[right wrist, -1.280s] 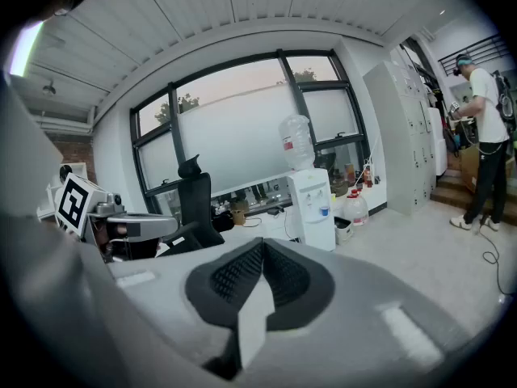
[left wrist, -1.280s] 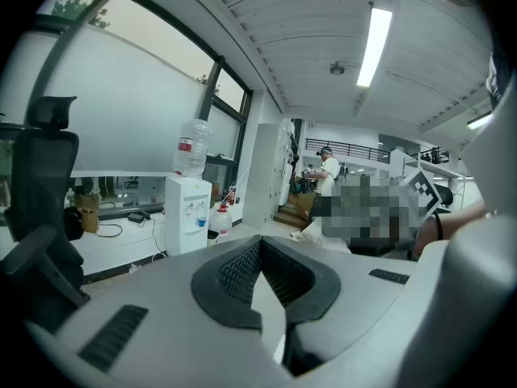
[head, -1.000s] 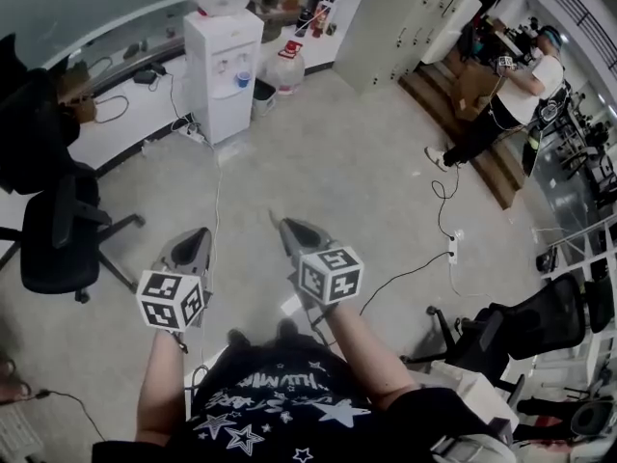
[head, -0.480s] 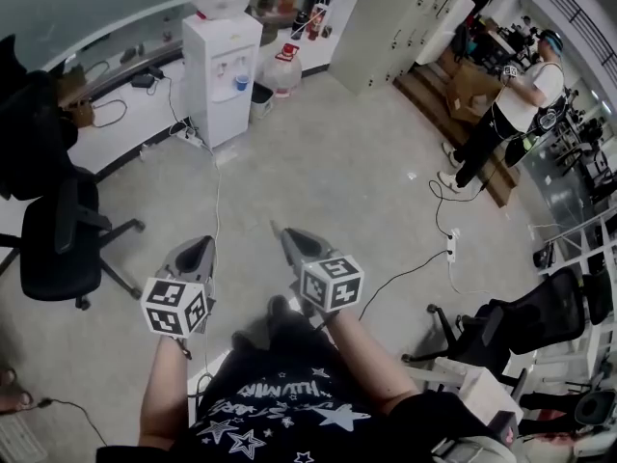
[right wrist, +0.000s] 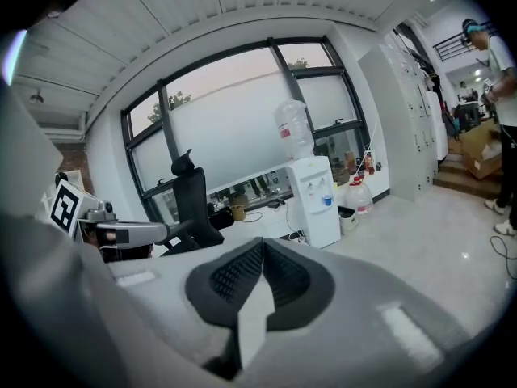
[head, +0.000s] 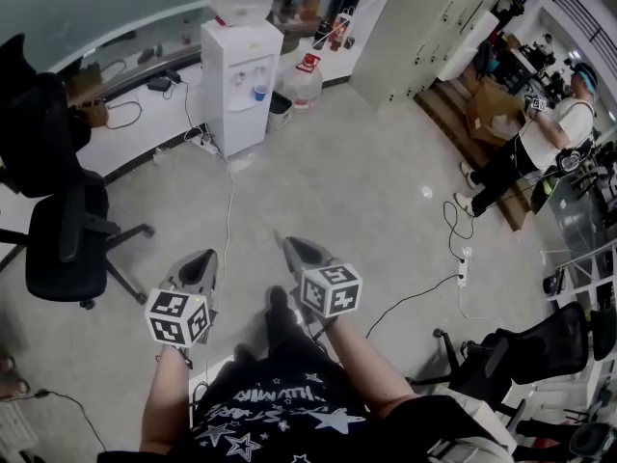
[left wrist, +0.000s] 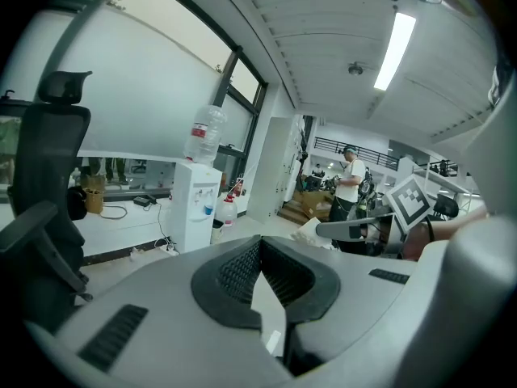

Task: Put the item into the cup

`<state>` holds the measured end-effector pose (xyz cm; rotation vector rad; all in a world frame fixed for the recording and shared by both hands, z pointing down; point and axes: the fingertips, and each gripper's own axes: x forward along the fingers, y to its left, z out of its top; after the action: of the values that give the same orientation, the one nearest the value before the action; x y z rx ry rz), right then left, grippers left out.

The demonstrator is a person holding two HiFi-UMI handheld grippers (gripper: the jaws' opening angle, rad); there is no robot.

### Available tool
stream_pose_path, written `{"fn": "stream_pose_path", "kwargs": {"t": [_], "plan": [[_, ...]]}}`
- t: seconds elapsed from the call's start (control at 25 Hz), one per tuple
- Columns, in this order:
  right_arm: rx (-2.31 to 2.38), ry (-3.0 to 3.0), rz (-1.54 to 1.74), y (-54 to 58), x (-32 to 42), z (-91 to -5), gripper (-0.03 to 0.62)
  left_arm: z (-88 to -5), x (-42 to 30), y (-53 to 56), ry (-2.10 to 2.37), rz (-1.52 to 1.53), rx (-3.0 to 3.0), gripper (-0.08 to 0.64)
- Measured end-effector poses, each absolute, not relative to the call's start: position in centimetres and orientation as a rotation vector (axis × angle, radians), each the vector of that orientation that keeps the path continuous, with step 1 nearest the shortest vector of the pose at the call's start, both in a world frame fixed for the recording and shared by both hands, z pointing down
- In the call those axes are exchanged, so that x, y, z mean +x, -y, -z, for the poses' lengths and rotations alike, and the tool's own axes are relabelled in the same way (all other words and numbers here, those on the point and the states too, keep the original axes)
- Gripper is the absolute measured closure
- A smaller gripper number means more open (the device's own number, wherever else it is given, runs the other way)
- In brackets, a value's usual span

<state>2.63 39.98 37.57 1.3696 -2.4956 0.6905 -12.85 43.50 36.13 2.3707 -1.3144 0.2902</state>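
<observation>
The left gripper (head: 204, 257) and right gripper (head: 286, 242) were held side by side above the bare floor (head: 366, 181) of an open office, both pointing away from the person holding them. Each gripper's own view showed its jaws drawn together at the tips with nothing between them, so both tools were clenched on air. Neither the cup nor the item meant for it appeared in any view, and where they stood could not be told. Far ahead and to the left stood a water dispenser (head: 241, 70), with a black office chair (head: 63, 234) at the left and another person (head: 540, 143) at the far right beside cardboard boxes (head: 492, 104). Judged from this, the task had not begun: nothing was picked up, and both item and cup had yet to be found and reached.
</observation>
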Motion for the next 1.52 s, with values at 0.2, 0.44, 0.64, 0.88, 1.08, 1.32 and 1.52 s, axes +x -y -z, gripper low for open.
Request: {"fn": "stream_pose_path", "kwargs": {"t": [0.2,0.44,0.64,0.88,1.08,1.32,1.52], "plan": [[1.355,2.502,-0.726,-33.8,4.1,-38.2,0.591,-36.4,-11.5,-38.1,1.325,-0.311,2.365,0.555],[1.325,2.507,-0.748,-26.3,6.4,-38.9,0.591,-37.5,-9.0,-31.1,1.317,-0.317,2.335,0.555],[1.288,2.514,-0.757,-22.2,8.1,-39.2,0.591,-37.5,-6.7,-27.0,1.319,-0.332,2.33,0.555],[1.285,2.525,-0.799,-18.8,10.6,-39.6,0.591,-37.3,-4.2,-23.7,1.308,-0.319,2.346,0.555],[1.286,2.552,-0.829,-16.4,13.1,-39.6,0.591,-37.1,-1.4,-20.8,1.316,-0.323,2.364,0.555],[1.283,2.564,-0.832,-14.7,15.1,-39.5,0.591,-37.3,0.7,-19.0,1.324,-0.353,2.362,0.555],[1.283,2.549,-0.844,-14.1,15.7,-40.3,0.591,-37.8,1.5,-17.9,1.311,-0.36,2.363,0.555]]}}
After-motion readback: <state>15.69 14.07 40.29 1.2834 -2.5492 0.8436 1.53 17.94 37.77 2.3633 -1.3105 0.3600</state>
